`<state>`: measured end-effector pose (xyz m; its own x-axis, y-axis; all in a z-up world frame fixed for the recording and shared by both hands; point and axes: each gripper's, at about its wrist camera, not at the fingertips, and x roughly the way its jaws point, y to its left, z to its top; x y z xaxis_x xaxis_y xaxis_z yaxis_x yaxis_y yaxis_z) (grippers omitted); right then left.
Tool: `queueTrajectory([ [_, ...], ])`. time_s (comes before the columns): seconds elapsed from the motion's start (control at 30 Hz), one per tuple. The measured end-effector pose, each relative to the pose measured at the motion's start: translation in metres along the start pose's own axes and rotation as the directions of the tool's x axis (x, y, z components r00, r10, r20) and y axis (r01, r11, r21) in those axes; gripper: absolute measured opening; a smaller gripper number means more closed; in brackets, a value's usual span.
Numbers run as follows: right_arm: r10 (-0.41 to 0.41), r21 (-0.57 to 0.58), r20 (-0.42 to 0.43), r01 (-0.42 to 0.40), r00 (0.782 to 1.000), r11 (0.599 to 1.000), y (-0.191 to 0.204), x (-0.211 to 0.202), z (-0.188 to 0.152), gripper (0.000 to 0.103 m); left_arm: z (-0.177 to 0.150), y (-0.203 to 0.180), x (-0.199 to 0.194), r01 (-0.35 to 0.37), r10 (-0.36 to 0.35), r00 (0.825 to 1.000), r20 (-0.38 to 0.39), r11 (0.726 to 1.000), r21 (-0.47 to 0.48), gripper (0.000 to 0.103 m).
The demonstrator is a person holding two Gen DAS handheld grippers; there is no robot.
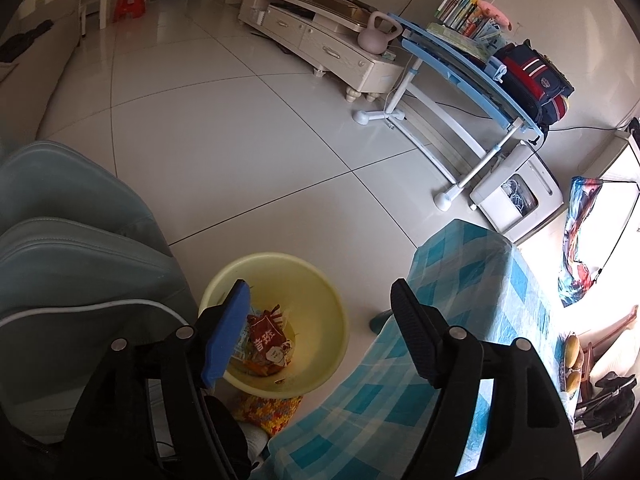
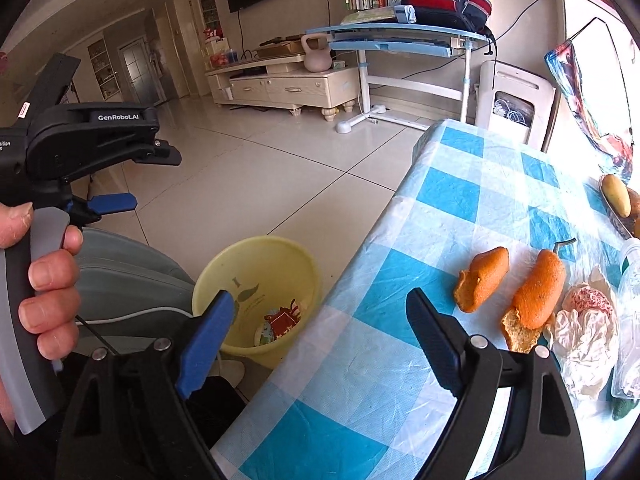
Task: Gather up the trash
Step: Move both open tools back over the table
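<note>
While the left gripper [image 1: 320, 312] hung above the yellow bin [image 1: 276, 320] on the floor, its jaws stood wide apart with nothing between them, one blue-padded finger over the bin's near rim and the black finger over the edge of the blue-checked tablecloth [image 1: 460, 300]. Inside the bin lay a red snack wrapper [image 1: 270, 340] among other scraps, clear of both fingers. From the right wrist view, the person's left hand [image 2: 44, 276] was wrapped round that gripper's grey handle at the left edge of the picture. The right gripper [image 2: 320, 320] was likewise released, its jaws spread wide and empty, straddling the table's edge: the blue finger hung over the bin side, the black finger over the cloth. It touched nothing. Just beyond the black finger, on the tablecloth, lay two pieces of orange peel [image 2: 482, 278], one of them [image 2: 538, 294] with a torn flap turned pale side up, and beside those a crumpled white wrapper [image 2: 584, 332]. A clear plastic bag [image 2: 630, 320] sat at the far right edge, partly cut off.
</note>
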<state>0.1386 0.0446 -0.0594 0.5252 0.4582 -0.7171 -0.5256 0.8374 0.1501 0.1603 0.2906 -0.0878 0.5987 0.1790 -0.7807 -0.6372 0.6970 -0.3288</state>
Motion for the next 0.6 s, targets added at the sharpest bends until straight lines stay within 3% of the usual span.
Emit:
queueTrajectory([
  [0.6, -0.101, 0.054, 0.016, 0.1, 0.995, 0.994, -0.013, -0.007, -0.005, 0.089, -0.007, -0.022, -0.016, 0.01, -0.014, 0.999, 0.043, 0.996, 0.09, 0.079],
])
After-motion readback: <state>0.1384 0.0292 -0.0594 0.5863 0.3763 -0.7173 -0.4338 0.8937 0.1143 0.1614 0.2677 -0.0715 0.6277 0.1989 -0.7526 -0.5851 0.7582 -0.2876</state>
